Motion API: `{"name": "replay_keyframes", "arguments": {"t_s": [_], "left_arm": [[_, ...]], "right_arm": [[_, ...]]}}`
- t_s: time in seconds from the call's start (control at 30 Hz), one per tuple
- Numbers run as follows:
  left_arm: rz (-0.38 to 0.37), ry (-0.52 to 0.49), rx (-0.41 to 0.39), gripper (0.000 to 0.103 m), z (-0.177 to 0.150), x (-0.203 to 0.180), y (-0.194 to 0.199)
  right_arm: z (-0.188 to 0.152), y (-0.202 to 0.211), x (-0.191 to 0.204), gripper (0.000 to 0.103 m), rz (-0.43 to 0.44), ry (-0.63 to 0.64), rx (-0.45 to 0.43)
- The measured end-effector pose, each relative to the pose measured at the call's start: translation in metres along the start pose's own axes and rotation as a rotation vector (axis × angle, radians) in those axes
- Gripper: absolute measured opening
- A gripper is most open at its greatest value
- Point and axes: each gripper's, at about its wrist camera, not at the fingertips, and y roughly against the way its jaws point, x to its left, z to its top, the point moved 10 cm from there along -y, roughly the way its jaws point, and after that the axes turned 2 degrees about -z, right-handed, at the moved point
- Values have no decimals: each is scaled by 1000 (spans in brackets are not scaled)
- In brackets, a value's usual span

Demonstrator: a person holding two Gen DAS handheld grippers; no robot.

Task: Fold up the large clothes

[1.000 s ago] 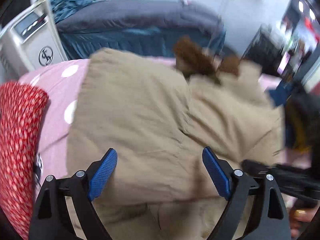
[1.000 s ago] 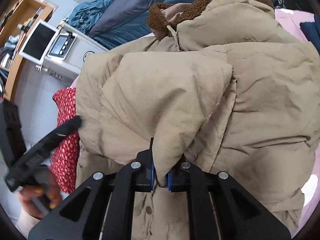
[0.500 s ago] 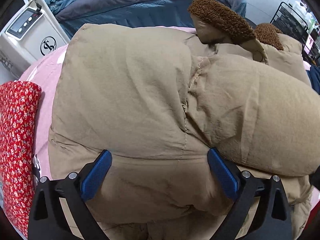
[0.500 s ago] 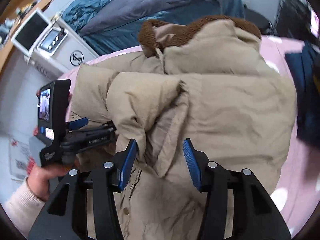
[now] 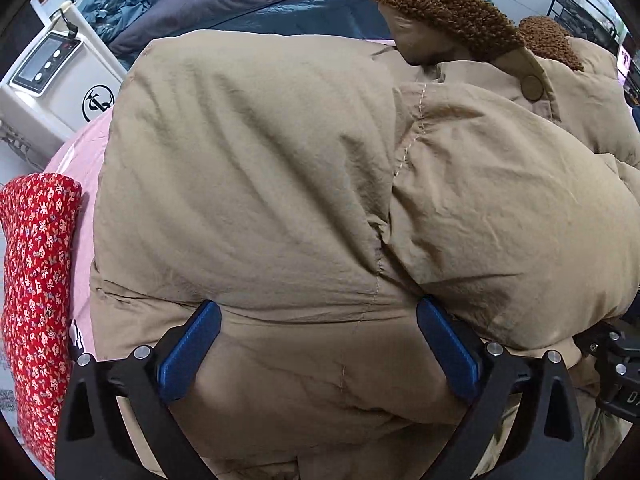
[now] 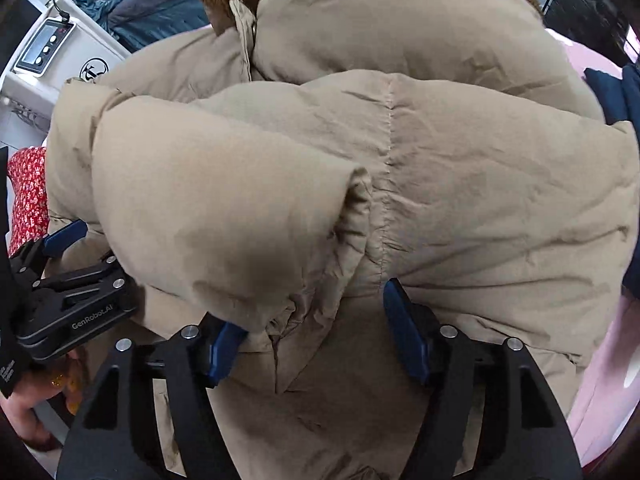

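Right gripper (image 6: 320, 332) no longer clamped on the sleeve cuff (image 6: 280, 316), jaws opening, both cameras nearer the jacket (image 5: 280, 200).

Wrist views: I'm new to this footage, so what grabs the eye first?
A puffy tan coat fills both views, its brown fleecy collar at the top. A red flowered cloth lies at its left on the pink sheet.
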Motion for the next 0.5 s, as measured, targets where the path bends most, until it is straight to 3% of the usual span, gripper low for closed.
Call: {"name": "replay_keyframes", "arguments": {"t_s": [0.33,0.5], "left_arm": [[0,-21,8,97,-6,5,6],[-29,40,-31,96,-7,11,31]], "right_arm": [[1,-8,7,75,16,37,-4],[0,18,4,75,95,-48,-43]]}}
